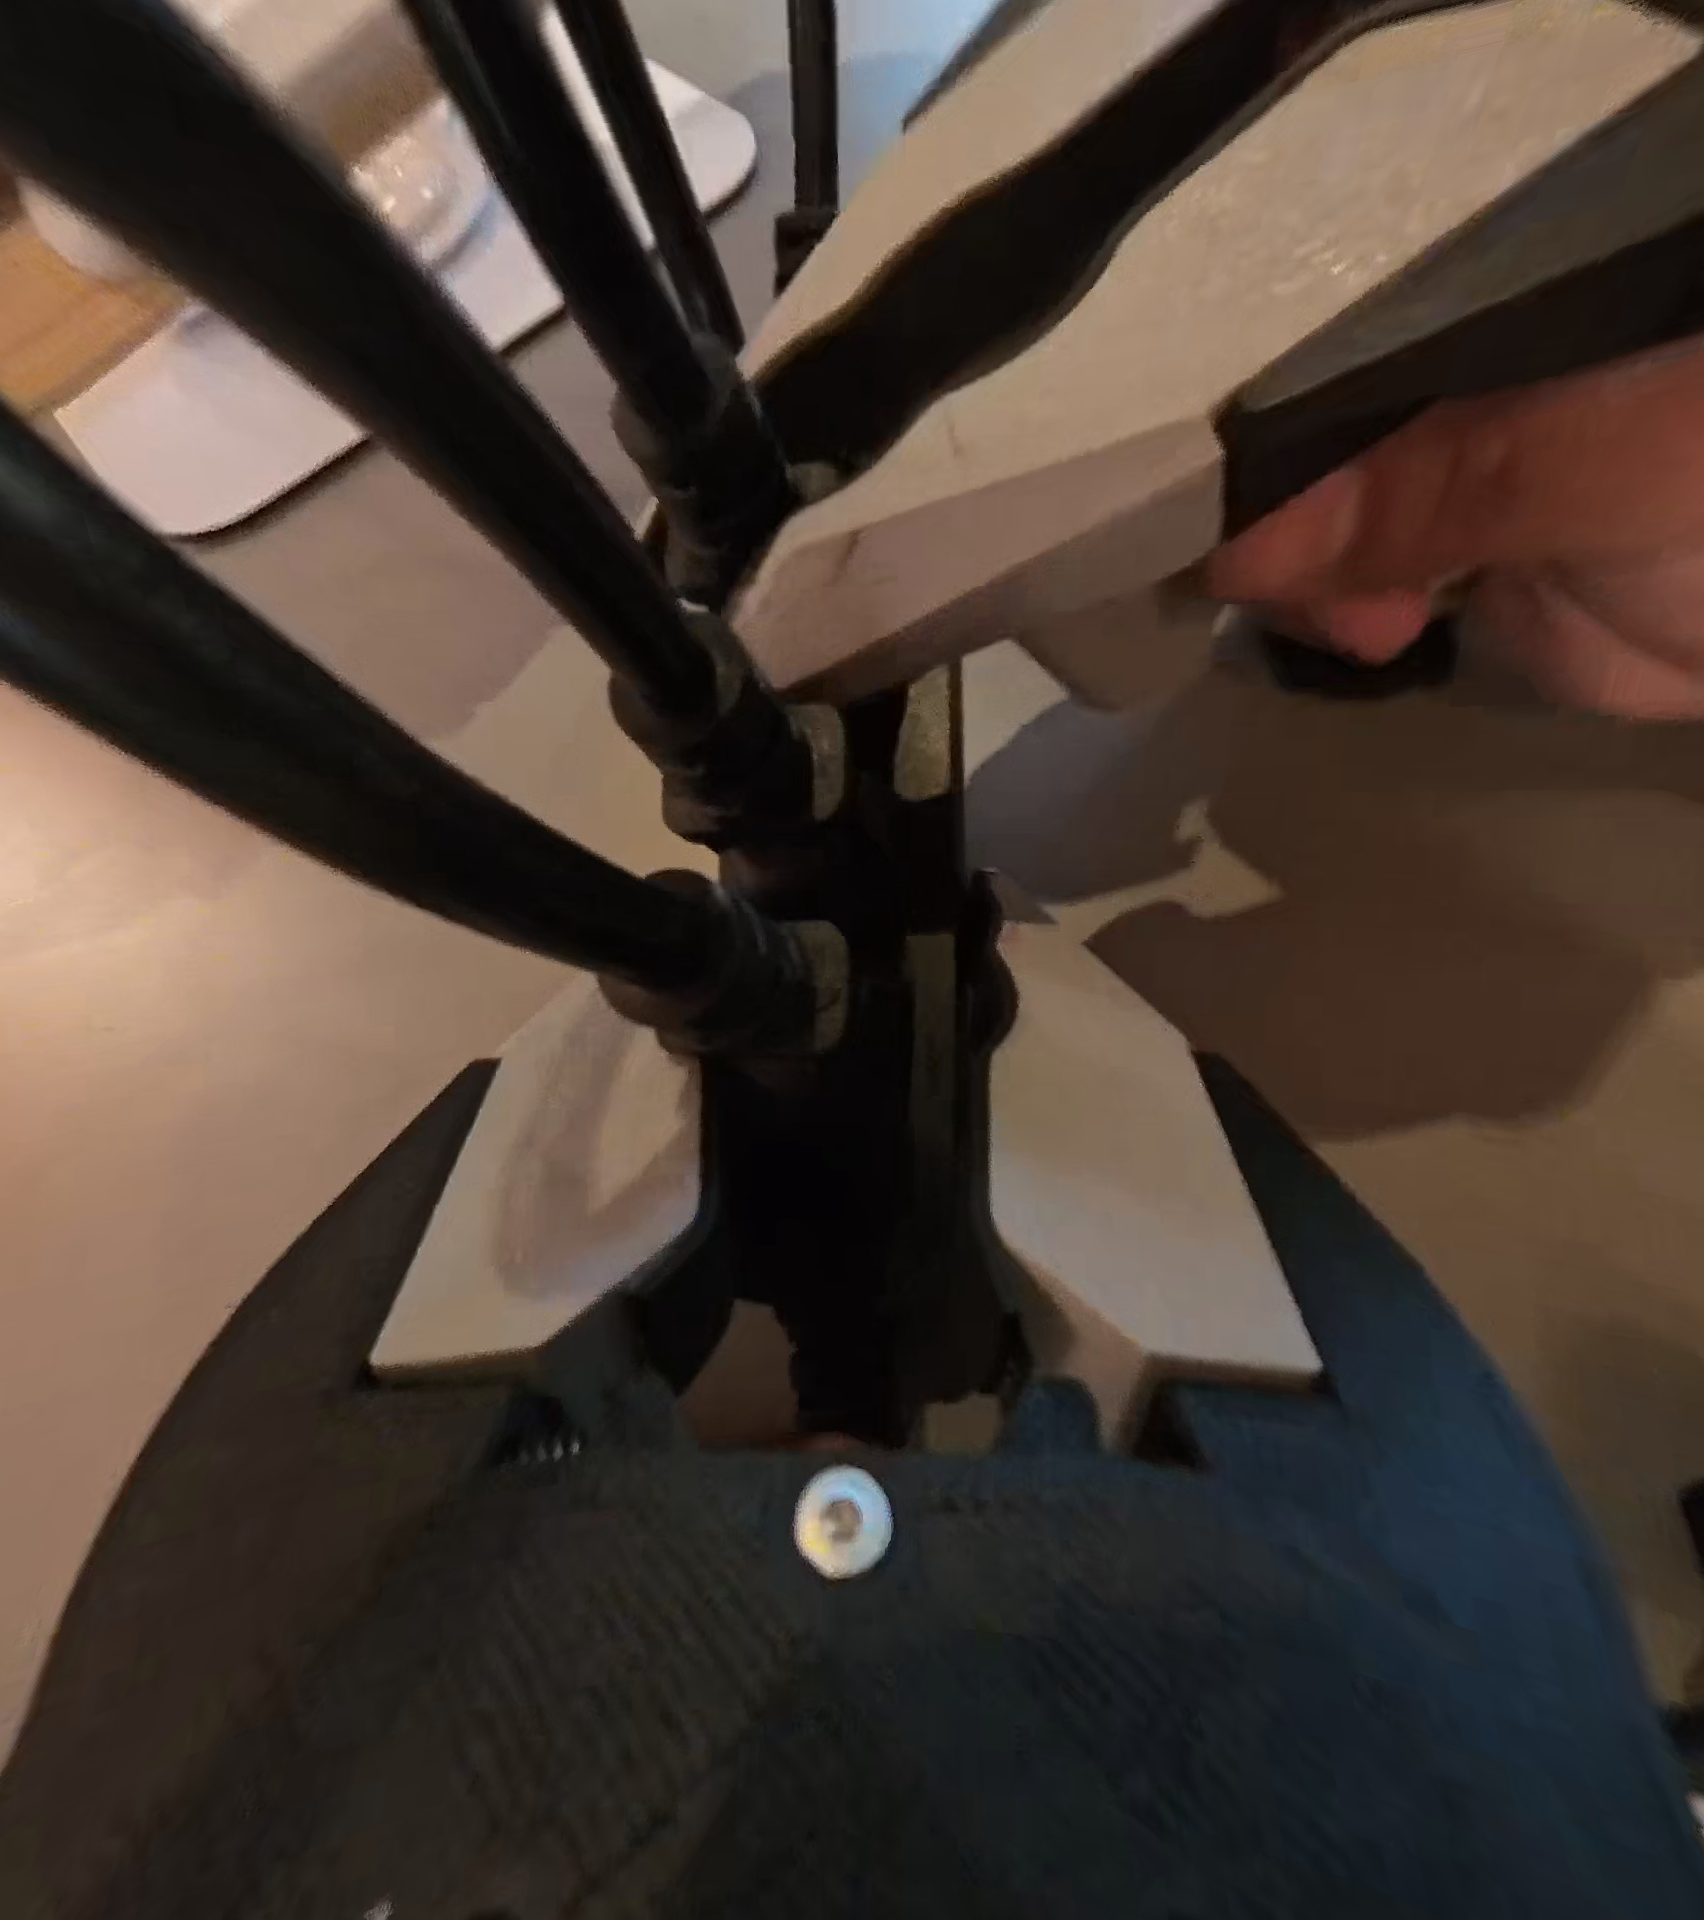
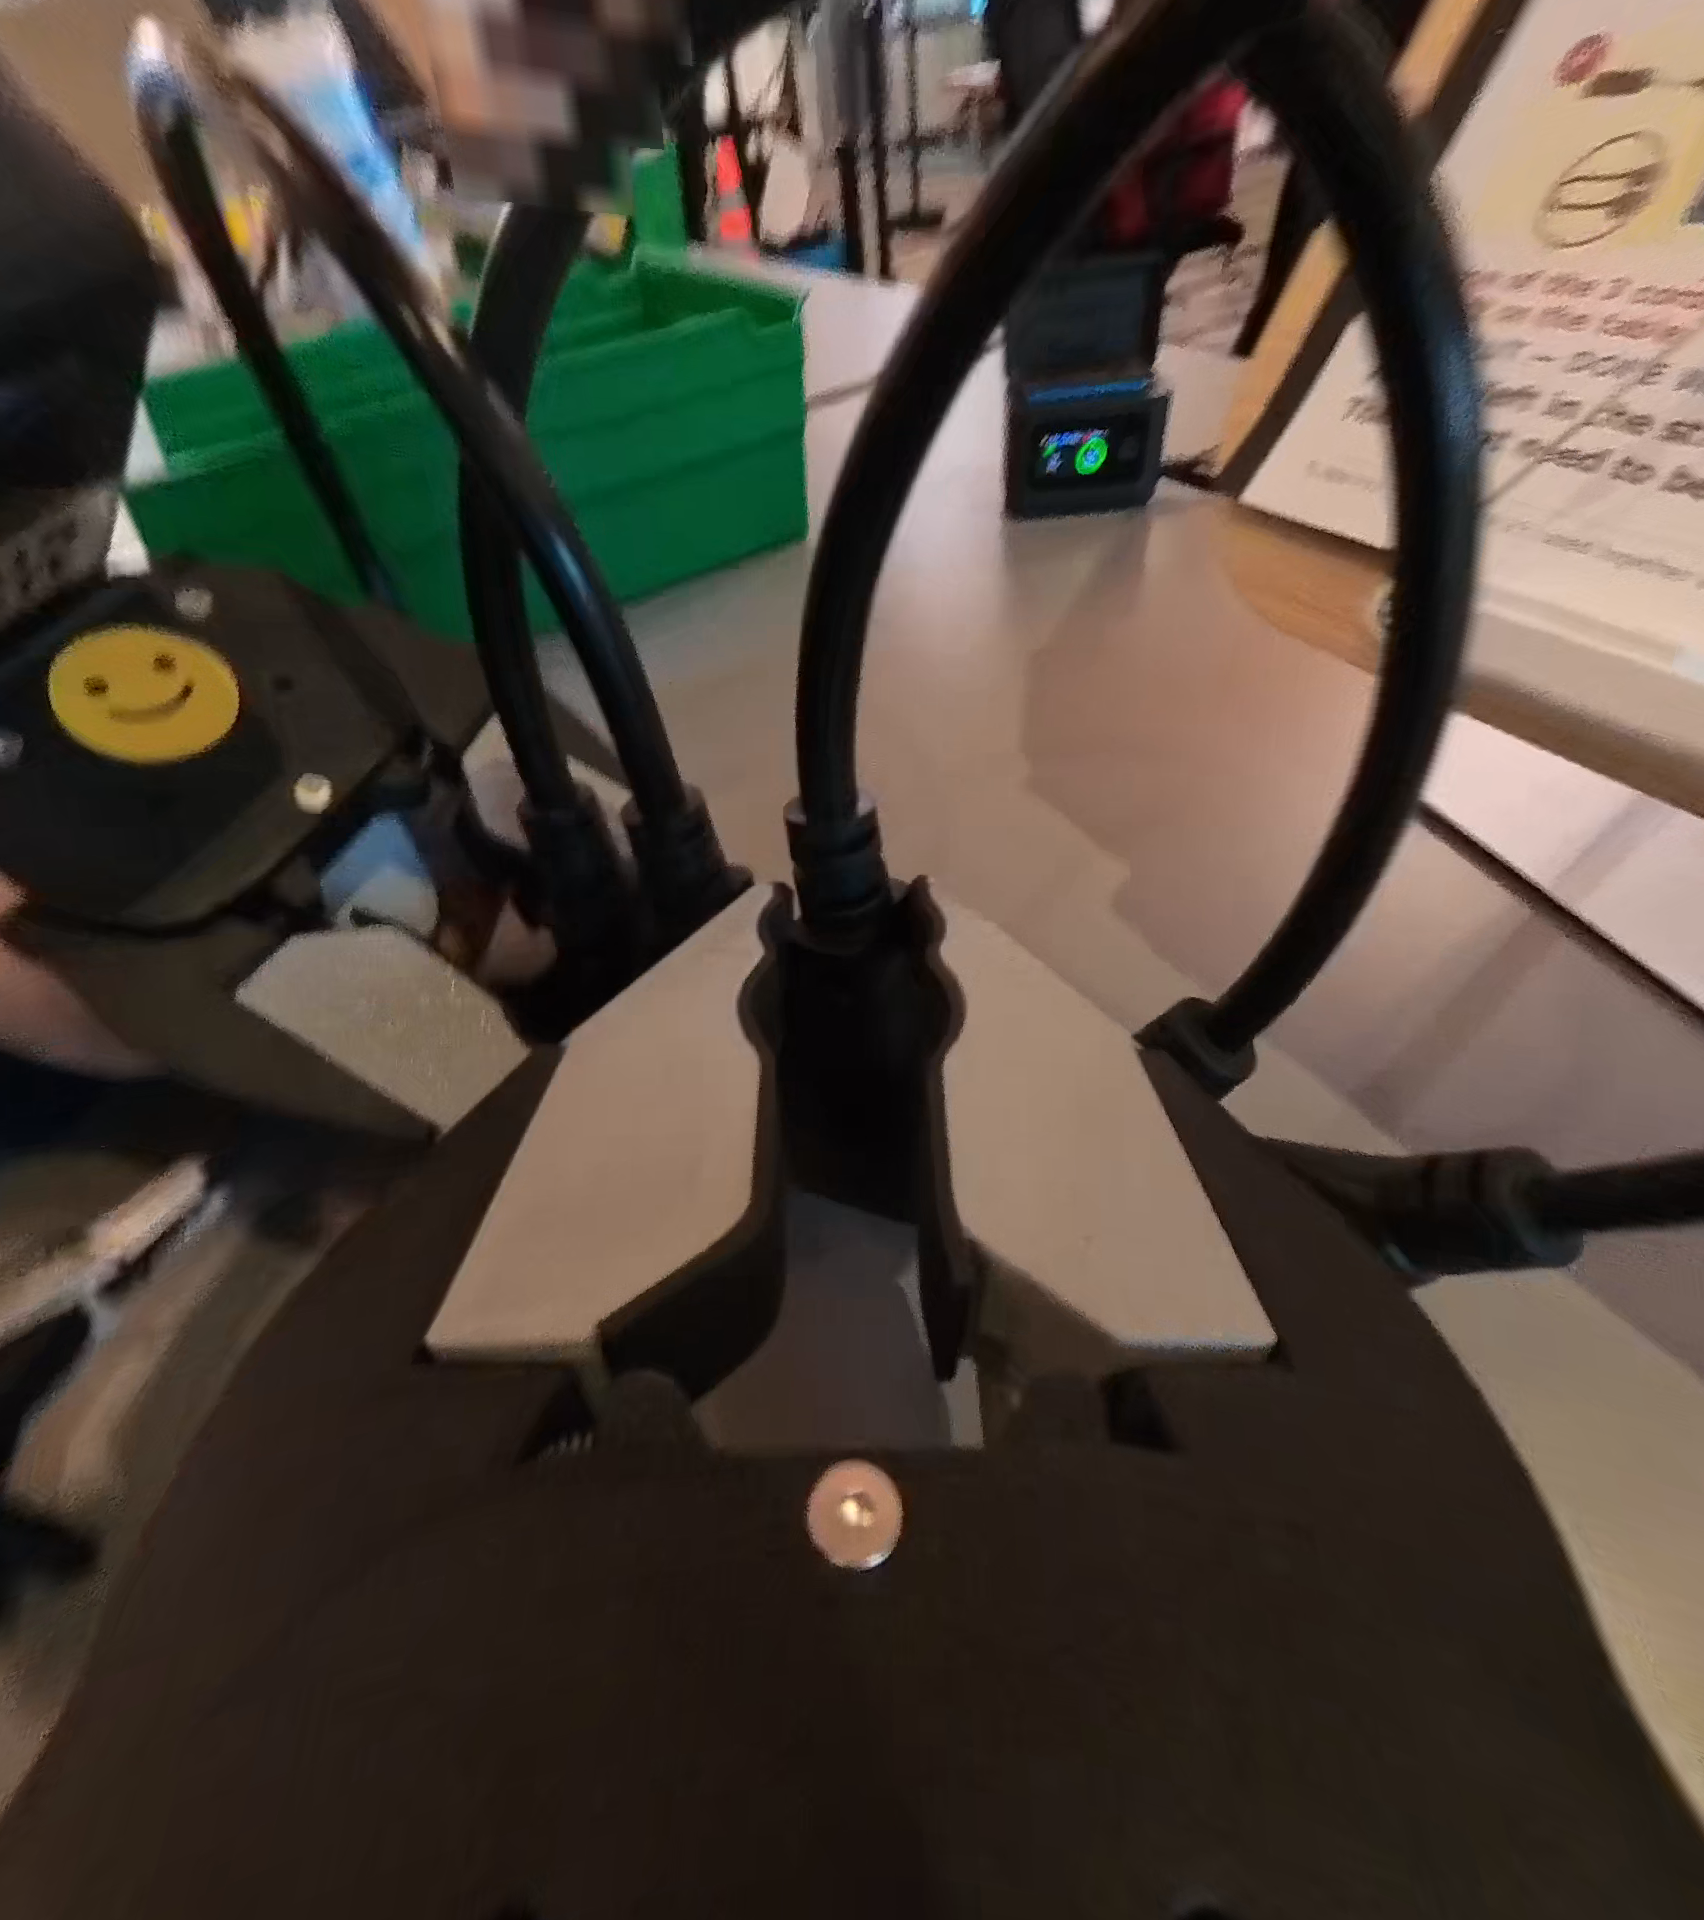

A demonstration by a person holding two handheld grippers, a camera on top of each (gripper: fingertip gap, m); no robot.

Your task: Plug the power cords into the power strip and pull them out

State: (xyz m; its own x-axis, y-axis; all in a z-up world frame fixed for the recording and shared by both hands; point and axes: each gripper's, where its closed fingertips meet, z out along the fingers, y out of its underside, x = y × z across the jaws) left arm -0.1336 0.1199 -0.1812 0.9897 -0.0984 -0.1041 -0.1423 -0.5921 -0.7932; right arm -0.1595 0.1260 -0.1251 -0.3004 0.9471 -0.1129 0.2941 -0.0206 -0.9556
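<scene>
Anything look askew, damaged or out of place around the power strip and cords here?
Nothing stands out. The left gripper clamps the black power strip, the right gripper grips a black plug, and the other cords sit plugged in.

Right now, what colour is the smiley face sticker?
Yellow; the smiley face sticker shows best in the right wrist view.

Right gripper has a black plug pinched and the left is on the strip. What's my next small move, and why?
Probably pull the right gripper straight back along the black plug. Its fingers clamp the plug body, while the left gripper holds the power strip for bracing.
</scene>
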